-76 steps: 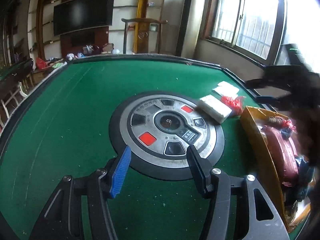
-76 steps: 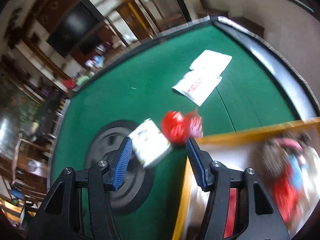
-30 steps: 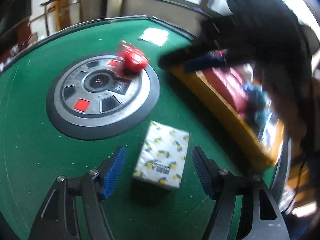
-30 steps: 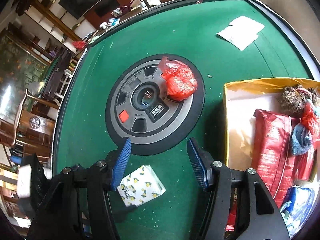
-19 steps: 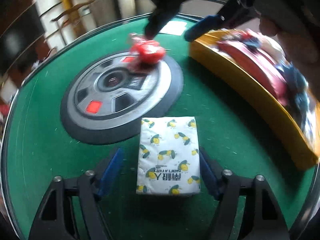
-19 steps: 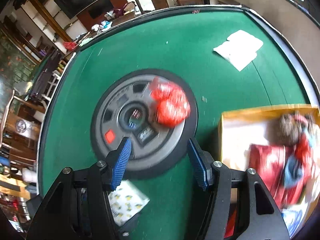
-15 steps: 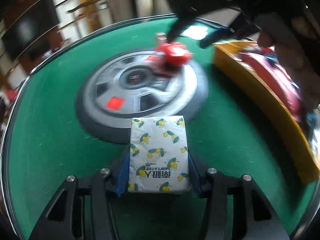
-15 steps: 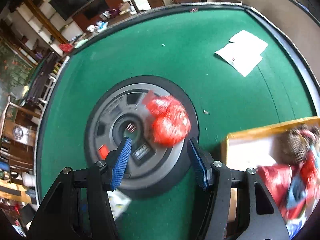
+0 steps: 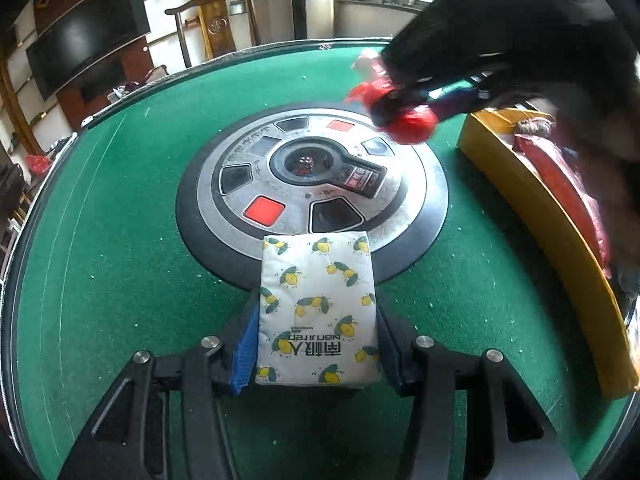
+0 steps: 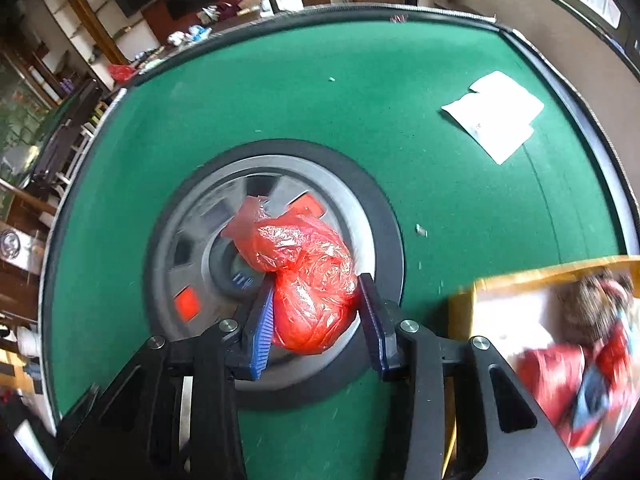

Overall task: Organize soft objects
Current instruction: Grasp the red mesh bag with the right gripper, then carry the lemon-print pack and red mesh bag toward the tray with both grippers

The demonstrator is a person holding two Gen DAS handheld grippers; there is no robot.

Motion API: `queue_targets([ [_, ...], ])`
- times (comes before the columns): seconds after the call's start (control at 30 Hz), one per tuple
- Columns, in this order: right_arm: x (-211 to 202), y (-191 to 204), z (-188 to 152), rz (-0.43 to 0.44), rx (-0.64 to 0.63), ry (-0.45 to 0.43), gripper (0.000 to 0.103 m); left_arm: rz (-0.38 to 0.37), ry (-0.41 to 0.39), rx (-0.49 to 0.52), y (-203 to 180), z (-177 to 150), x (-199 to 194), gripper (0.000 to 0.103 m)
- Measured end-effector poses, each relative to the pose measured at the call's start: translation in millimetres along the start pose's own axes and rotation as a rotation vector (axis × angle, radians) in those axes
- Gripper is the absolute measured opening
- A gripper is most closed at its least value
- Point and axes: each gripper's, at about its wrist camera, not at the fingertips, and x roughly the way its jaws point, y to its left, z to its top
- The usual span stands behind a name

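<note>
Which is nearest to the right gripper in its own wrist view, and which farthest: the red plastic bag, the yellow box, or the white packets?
1. Red plastic bag: clamped between the fingers of the right gripper, over the table's round centre console.
2. Yellow box: low on the right, beside the gripper.
3. White packets: upper right, far across the green felt.

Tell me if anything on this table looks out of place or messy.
Two white paper sheets lie loose and overlapping askew near the far edge of the green table, apart from the yellow box. Small white crumbs speckle the felt. The tissue pack and red plastic bag are each gripped in tongs.
</note>
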Motion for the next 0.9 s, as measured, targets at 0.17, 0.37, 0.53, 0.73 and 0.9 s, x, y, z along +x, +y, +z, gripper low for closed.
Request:
queue_targets([
  [0.17, -51, 12, -36, 0.064, -0.043, -0.086, 0.038, 0.021, -0.008, -0.010, 2, 0, 3, 0.052],
  [0.37, -79, 9, -88, 0.123, -0.013, -0.212, 0.039, 0.042, -0.025, -0.010, 2, 0, 0, 0.052],
  [0.53, -71, -7, -121, 0.149, 0.070, -0.252, 0.039, 0.058, -0.021, -0.007, 1, 0, 3, 0.052],
  [0.73, -61, -6, -132, 0.139, 0.074, -0.251, 0.039, 0.060, -0.020, -0.003, 2, -1, 3, 0.052],
  [0.9, -57, -7, -132, 0.139, 0.070, -0.263, 0.039, 0.028, -0.031, -0.059, 19, 2, -3, 0.052],
])
